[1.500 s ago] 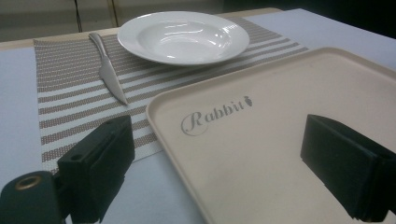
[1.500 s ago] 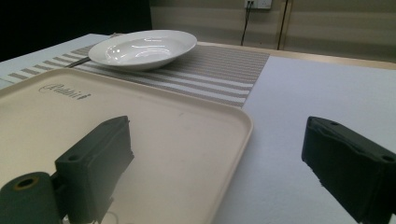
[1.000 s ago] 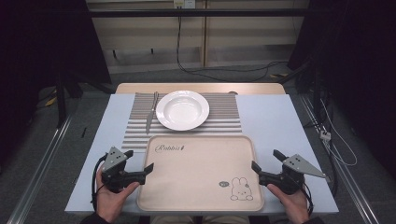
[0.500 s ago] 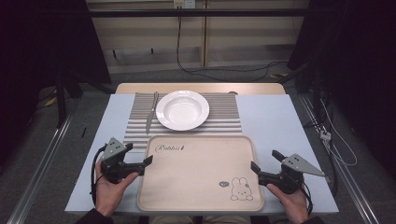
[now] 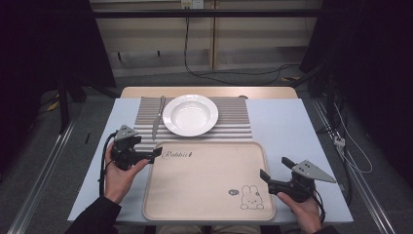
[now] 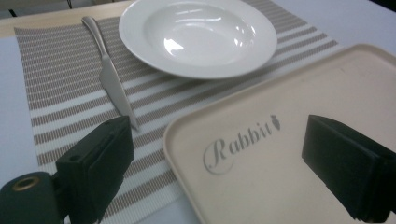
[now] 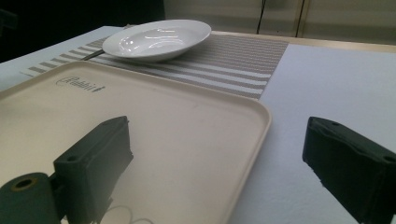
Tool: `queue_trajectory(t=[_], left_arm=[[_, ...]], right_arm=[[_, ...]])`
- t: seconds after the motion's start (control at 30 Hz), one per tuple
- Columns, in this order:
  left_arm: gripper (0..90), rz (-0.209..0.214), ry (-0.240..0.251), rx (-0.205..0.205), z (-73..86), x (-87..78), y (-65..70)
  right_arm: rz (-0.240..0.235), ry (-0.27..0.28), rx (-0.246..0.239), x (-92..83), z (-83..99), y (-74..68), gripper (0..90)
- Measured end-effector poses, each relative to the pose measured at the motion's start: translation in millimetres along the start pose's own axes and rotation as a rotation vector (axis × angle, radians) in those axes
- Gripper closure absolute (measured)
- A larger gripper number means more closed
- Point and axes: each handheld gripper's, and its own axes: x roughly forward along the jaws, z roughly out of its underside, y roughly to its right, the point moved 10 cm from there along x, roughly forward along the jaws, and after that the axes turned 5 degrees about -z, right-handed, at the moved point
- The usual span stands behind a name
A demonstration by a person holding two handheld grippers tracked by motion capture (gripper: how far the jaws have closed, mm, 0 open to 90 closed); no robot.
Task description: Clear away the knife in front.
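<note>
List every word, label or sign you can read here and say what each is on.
"Rabbit", with a small carrot sign after it: printed on the tray, near its far left corner.
Beside the rabbit drawing at the tray's near right corner: a small round mark, too small to read.

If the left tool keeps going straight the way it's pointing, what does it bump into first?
Probably the tray: the left tool straddles its near corner rim, pointing across it toward the plate. Height is unclear, so it might pass above.

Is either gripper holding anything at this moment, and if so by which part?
Nothing is held. The left gripper and right gripper are both open, jaws apart beside the tray edges.
</note>
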Motion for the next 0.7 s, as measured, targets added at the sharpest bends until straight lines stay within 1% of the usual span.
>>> queue_trajectory(t=[0.07, 0.1, 0.13, 0.17, 0.23, 0.33, 0.37, 0.43, 0.5, 0.53, 0.6, 0.7], left_arm=[[9.0, -0.012, -0.005, 0.011, -4.3, 2.4, -2.5], [9.0, -0.013, -0.003, 0.011, -6.6, 3.8, -3.4], [9.1, -0.021, -0.005, 0.01, -10.5, 5.9, -7.2], [9.1, -0.021, -0.005, 0.01, -10.5, 5.9, -7.2], [9.3, -0.018, -0.006, -0.009, -16.1, 7.7, -12.2], [9.6, -0.023, -0.006, -0.019, -18.9, 9.2, -16.3], [9.6, -0.028, -0.005, -0.02, -20.1, 10.4, -18.3], [9.6, -0.043, -0.005, -0.019, -22.3, 13.1, -22.6], [9.6, -0.051, -0.021, -0.015, -23.6, 17.3, -27.1], [9.6, -0.06, -0.03, -0.025, -25.0, 21.9, -31.8], [9.8, -0.065, -0.024, -0.03, -26.4, 23.7, -33.3], [10.7, -0.069, -0.033, -0.028, -30.4, 27.7, -35.7]], right_arm=[[-0.002, -0.003, 0.001, 0.9, 0.0, -0.5, 7.6], [-0.004, -0.003, 0.0, 1.4, 0.0, -0.4, 7.7], [-0.003, -0.003, -0.001, 1.9, 0.0, -0.3, 7.6], [-0.003, -0.004, -0.002, 2.1, -0.1, -0.3, 7.6], [-0.005, -0.002, 0.0, 2.2, -0.6, -0.7, 7.6], [-0.007, -0.001, 0.001, 2.7, -1.0, -1.3, 7.6], [-0.009, -0.002, -0.006, 3.9, -1.3, -1.7, 7.6], [-0.01, -0.003, -0.006, 4.4, -1.3, -1.9, 7.6], [-0.013, -0.007, -0.007, 5.1, -0.9, -2.0, 7.6], [-0.013, -0.007, -0.006, 5.0, -1.1, -2.0, 7.6], [-0.013, -0.007, -0.008, 5.0, -1.5, -2.3, 7.6], [-0.01, -0.006, -0.017, 5.4, -2.3, -4.4, 7.7]])
